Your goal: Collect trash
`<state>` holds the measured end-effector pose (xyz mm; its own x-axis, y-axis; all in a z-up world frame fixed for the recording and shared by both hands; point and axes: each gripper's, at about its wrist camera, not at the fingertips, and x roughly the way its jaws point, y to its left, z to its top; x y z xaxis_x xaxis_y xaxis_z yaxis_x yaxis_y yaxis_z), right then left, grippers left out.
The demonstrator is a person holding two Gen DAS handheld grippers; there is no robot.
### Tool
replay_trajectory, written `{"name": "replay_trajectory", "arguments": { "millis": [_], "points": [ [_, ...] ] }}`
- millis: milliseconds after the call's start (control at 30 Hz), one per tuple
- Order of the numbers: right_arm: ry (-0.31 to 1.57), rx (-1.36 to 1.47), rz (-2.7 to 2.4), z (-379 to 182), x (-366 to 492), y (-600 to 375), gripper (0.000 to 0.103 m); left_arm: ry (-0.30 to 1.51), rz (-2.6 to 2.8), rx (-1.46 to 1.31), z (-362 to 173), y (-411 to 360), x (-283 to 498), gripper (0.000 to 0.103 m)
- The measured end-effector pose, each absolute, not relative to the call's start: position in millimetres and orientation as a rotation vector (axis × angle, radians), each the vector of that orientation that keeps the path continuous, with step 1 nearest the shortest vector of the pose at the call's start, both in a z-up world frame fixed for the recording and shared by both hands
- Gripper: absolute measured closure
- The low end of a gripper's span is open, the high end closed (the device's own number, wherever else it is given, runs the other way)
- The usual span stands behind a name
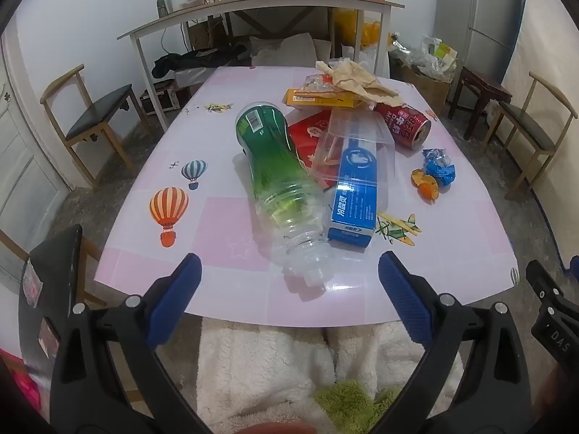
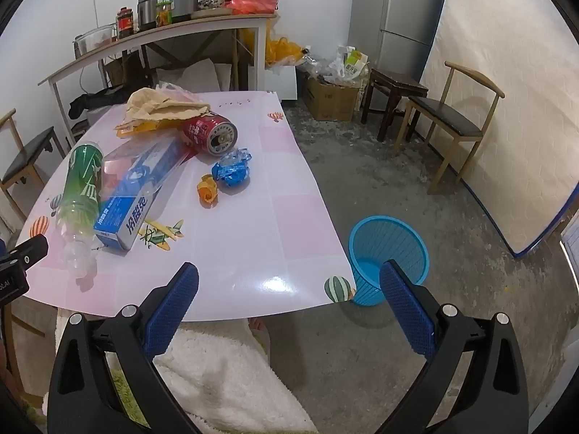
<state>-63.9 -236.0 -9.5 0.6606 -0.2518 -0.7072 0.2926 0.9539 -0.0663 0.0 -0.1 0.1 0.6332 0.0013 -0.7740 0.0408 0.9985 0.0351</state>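
1. Trash, led by a green-labelled clear plastic bottle [image 1: 275, 181], lies piled mid-desk [image 1: 217, 224]; blue slatted plastic bin [image 2: 389, 253] stands on the floor beside it.
2. Left claw [image 1: 289, 284] and right claw [image 2: 289, 289] both gape empty.
3. Risk: the round bottle may roll off; a loose pinch causes that.

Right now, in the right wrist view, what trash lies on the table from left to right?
Green bottle → blue box → orange peel → blue wrapper; the can and paper overlap these.

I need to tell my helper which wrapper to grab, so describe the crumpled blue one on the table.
On the pink table, look beside the red can lying on its side. Just in front of its open end sits the crumpled blue wrapper, next to orange peel; it is the only shiny, balled-up blue item.
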Motion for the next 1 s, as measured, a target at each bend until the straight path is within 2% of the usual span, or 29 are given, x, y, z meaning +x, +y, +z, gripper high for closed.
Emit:
{"name": "replay_trajectory", "arguments": {
  "millis": [1000],
  "points": [
    [0.797,0.058,-0.309,-8.9,-65.1,-237.0,0.005,0.883,-0.022,0.051,0.1,0.0,-0.1,0.009]
  ]
}}
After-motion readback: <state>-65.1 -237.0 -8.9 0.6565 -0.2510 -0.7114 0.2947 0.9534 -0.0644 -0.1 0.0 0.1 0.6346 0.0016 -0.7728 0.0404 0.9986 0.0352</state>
